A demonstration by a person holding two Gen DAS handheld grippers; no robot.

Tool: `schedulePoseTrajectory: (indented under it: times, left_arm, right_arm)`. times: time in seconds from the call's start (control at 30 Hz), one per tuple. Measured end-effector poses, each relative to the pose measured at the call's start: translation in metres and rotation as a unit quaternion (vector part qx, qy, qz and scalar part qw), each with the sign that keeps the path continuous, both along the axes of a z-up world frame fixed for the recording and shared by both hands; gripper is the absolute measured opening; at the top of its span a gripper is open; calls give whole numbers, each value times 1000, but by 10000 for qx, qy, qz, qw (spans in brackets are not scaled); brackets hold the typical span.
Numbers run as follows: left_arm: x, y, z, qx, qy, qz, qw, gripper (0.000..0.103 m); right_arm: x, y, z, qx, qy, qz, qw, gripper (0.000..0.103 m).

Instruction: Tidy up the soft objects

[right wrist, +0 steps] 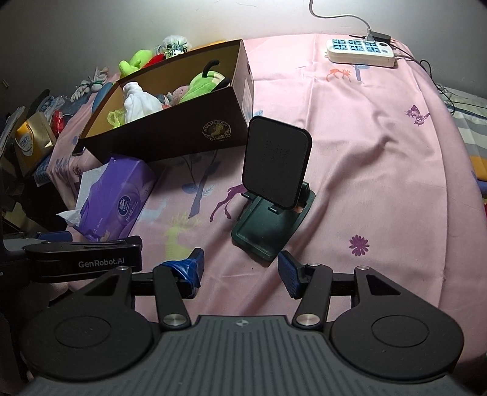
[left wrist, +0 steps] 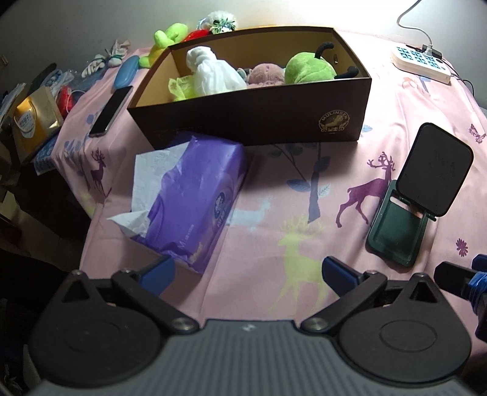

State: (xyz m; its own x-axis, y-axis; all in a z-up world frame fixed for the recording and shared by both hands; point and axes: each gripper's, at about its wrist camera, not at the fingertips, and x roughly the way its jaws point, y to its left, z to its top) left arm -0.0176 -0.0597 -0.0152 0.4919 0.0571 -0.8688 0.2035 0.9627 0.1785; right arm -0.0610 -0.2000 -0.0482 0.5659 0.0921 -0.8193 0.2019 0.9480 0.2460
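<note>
Bed with pink deer-print sheet (right wrist: 350, 128) against a plain pale wall (right wrist: 182, 18), lit from above; dark clutter at left.

A soft matt pink cotton sheet (left wrist: 380, 100) lies under a smooth dark cardboard box (left wrist: 252, 121) holding fuzzy plush toys (left wrist: 307, 68) and thin white cloth (left wrist: 213, 74), beside a glossy crinkled purple plastic tissue pack (left wrist: 197, 195) with rough paper showing, and a matt plastic stand (right wrist: 274, 170).

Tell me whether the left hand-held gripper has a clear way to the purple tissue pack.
Probably yes. The left hand-held gripper is open and empty, the tissue pack lies just ahead of its left finger, with only bare bedsheet between.
</note>
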Motion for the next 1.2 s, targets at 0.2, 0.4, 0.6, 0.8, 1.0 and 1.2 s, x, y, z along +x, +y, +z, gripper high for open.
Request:
schedulePoseTrajectory:
  times: [0.2,0.4,0.6,0.8,1.0,1.2]
  left_arm:
    - [1,3,2,117,-27,111,9999,102]
    - [16,8,20,88,-256,128,9996,102]
    - [37,17,45,-22,-567,92,9983,102]
    - [58,27,65,-67,-871,17,9962,102]
    - [79,36,77,-88,-1119,-61,9937,102]
    - [102,48,81,-129,-1220,-84,9924,102]
  right_arm:
    - [4,0,-2,140,125,71,9998,38]
    - [12,7,14,87,19,119,9999,38]
    - [28,14,41,-91,-295,30,9995,39]
    - [46,26,66,-424,-678,-21,9968,39]
    - [68,42,81,-694,-1017,-130,9923,39]
    - [92,52,82,-856,-1090,-330,9898,39]
